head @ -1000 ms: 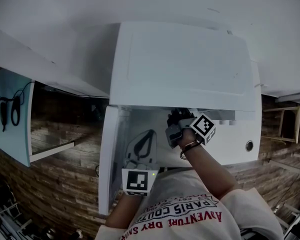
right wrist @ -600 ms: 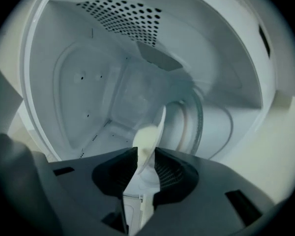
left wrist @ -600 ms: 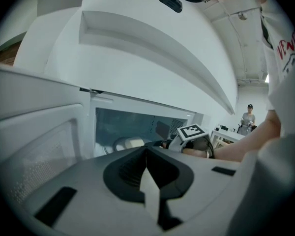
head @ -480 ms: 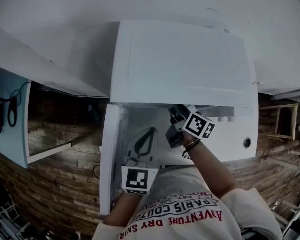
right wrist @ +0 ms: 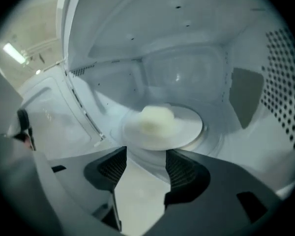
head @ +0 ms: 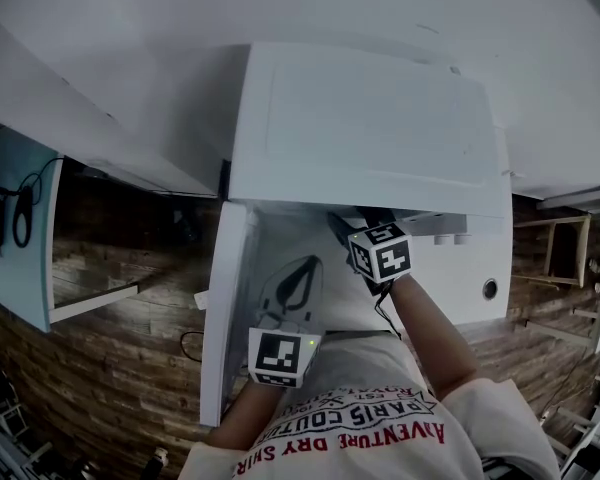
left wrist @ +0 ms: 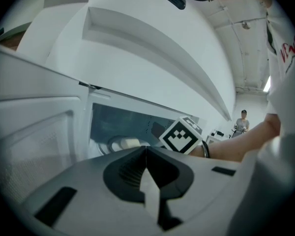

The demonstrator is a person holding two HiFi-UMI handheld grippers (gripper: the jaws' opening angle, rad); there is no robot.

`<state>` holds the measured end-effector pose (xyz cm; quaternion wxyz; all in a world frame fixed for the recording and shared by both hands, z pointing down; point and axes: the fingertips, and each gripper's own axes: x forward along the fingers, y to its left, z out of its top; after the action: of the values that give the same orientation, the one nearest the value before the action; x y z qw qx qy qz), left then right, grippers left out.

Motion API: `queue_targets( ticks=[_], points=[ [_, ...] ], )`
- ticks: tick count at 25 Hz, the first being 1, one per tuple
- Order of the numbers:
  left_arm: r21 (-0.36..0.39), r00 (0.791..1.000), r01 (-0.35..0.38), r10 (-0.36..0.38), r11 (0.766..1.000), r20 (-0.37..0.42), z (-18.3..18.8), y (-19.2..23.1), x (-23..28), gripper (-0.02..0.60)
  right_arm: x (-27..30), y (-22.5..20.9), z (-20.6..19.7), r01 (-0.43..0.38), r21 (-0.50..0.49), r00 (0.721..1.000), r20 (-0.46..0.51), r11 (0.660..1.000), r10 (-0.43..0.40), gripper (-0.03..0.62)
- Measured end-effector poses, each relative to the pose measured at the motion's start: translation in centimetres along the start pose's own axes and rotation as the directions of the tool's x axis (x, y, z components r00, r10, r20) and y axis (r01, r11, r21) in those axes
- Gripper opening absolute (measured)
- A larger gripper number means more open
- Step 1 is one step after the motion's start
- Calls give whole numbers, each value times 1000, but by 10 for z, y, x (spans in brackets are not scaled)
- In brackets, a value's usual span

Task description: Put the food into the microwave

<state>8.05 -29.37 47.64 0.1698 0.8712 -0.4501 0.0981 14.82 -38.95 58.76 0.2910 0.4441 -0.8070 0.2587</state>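
Note:
The white microwave (head: 370, 118) stands with its door (head: 223, 318) swung open to the left. Inside, on the turntable, sits a white plate (right wrist: 179, 129) with a pale bun-like piece of food (right wrist: 156, 118) on it. My right gripper (right wrist: 146, 154) is just inside the cavity, a little short of the plate; its jaws are opening and nothing is between them. In the head view the right gripper (head: 348, 228) reaches under the microwave's top edge. My left gripper (left wrist: 146, 150) is shut and empty, held level in front of the opening beside the door, with the plate (left wrist: 124, 143) visible beyond it.
The control panel with a round knob (head: 490, 288) is to the right of the opening. The cavity's perforated right wall (right wrist: 280, 87) is close by. A light blue panel with hanging cables (head: 10, 218) is at far left, a wooden frame (head: 560, 253) at far right, over plank flooring.
The right gripper has rolled so its marker cube faces up, and it has opened and let go of the plate. The left gripper has stayed in place.

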Motion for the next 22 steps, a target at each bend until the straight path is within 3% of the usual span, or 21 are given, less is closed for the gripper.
queue_targets(
  ticks=[3,8,17,19,21,22],
  points=[
    [7,1000,2,-2,1000,2,1,0,0,6,2,2,-7,16,-177,992,-120,984,-37,241],
    [8,1000,0,0,1000,3,1,0,-3,6,-4,4,-11,23,-253,976,-204,967,-77,241],
    [13,1000,-6,6,1000,14,5,1,-5,6,-24,0,-15,56,-204,981,-171,977,-92,238],
    [17,1000,-13,13,1000,17,6,1,-7,6,-35,2,-12,79,-188,987,-122,979,-103,180],
    [22,999,-22,22,1000,24,6,1,-10,6,-51,5,-1,122,-178,991,-25,976,-128,21],
    [25,999,-26,25,999,28,7,0,-12,6,-60,9,4,136,-179,991,24,974,-134,20]
  ],
)
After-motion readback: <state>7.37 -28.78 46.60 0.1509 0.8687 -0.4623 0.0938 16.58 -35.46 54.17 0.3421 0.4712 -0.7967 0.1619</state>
